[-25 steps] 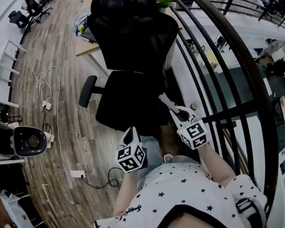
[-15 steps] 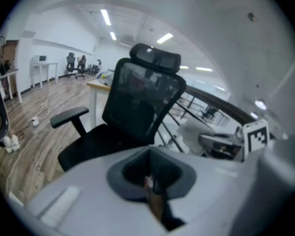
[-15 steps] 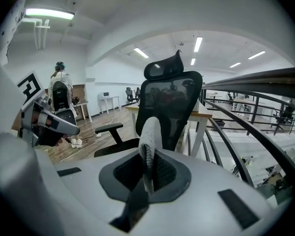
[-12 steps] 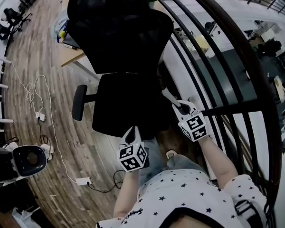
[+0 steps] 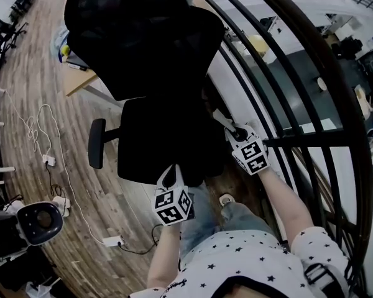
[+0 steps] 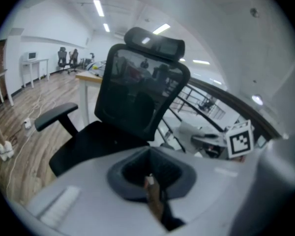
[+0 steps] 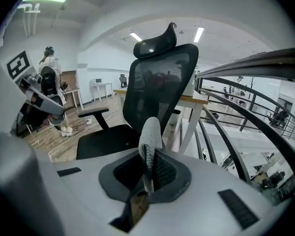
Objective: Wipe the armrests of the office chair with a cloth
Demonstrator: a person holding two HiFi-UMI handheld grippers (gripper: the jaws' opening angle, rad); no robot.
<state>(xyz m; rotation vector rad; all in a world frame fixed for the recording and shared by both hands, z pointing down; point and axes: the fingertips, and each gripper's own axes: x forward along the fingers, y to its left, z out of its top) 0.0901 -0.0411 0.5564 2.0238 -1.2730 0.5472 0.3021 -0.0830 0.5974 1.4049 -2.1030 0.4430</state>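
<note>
As the person point(image 5: 248, 259) in the star-print shirt stands at the near side of the black office chair point(image 5: 165, 135), both tongs point toward its seat. The left gripper point(image 5: 169, 176) hovers over the near edge of the seat, its jaws pressed together into one narrow tip. The right gripper point(image 5: 219, 117) is further right and a little farther off, at the seat's right side and close to the dark curved railing point(image 5: 286, 73). Its own view shows the two white ribbed jaws closed flat against each other, standing as a single blade in front of the mesh backrest point(image 7: 160, 77). The one armrest point(image 5: 97, 143) I can make out sticks out on the chair's left side, well apart from both grippers. The other one I cannot pick out against the black seat. Beyond the chair is a wooden desk point(image 5: 81, 82), and a white cable point(image 5: 32, 129) trails over the plank floor point(image 5: 25, 104) on the left.
</note>
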